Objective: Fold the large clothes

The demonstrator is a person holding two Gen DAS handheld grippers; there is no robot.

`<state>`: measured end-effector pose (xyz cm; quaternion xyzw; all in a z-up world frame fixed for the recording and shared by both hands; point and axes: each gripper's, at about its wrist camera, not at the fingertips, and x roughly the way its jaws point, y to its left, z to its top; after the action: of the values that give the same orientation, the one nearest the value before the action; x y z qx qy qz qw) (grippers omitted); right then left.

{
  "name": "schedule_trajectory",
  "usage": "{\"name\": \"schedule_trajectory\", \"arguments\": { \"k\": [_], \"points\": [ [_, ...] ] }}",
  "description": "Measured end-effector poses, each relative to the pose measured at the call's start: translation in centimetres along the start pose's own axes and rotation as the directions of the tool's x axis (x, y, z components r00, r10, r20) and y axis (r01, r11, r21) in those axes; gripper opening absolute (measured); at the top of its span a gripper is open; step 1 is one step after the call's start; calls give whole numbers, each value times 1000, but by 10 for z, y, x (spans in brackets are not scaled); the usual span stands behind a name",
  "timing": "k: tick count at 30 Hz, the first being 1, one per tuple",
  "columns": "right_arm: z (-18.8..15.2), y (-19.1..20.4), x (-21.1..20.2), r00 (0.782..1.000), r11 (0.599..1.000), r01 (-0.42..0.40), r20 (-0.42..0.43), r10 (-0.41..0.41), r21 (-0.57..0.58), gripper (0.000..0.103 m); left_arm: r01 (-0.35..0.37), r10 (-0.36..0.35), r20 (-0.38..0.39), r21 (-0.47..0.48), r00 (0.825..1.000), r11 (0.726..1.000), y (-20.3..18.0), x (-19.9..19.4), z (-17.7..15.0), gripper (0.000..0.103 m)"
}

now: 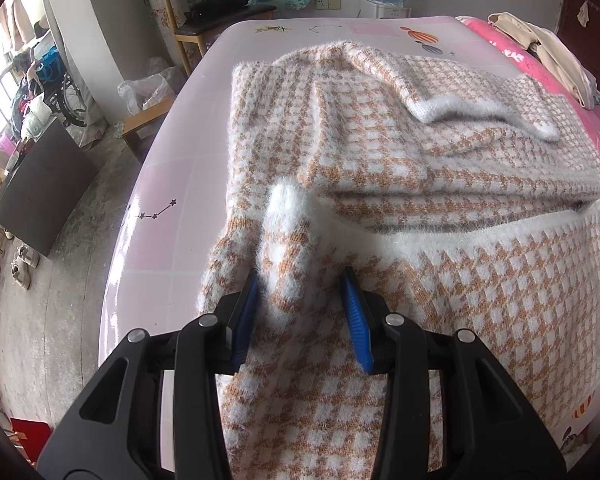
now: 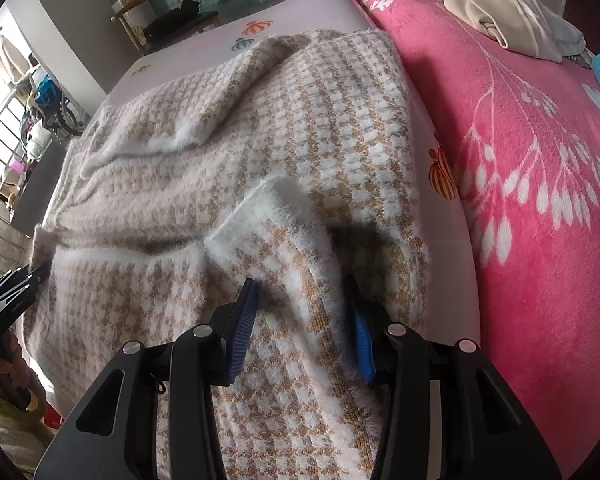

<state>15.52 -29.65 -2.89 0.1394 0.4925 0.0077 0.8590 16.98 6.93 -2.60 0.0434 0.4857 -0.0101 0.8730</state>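
Fuzzy tan-and-white checked sweater (image 1: 380,152) lay spread on bed's pink sheet (image 1: 172,184), partly folded, sleeve cuff (image 1: 480,110) laid across top. Left wrist view: left tool (image 1: 300,276) gripped fold of sweater near its white edge band, blue pads (image 1: 246,316) pressed on knit at both sides. Wooden chair (image 1: 196,12) stood beyond bed

Right wrist view: right tool (image 2: 302,282) clamped raised fold of sweater near white corner. Pink floral blanket (image 2: 540,200) lay just beside sweater. Cream clothes (image 2: 492,4) piled on blanket, well apart
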Motion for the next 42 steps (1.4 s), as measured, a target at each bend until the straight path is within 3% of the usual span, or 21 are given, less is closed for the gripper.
{"name": "schedule_trajectory", "arguments": {
  "k": [42],
  "points": [
    [2, 9, 3, 999, 998, 38, -6, -38, -43, 42, -6, 6, -1, 4, 1000, 1000, -1, 0, 0, 39]
  ]
}}
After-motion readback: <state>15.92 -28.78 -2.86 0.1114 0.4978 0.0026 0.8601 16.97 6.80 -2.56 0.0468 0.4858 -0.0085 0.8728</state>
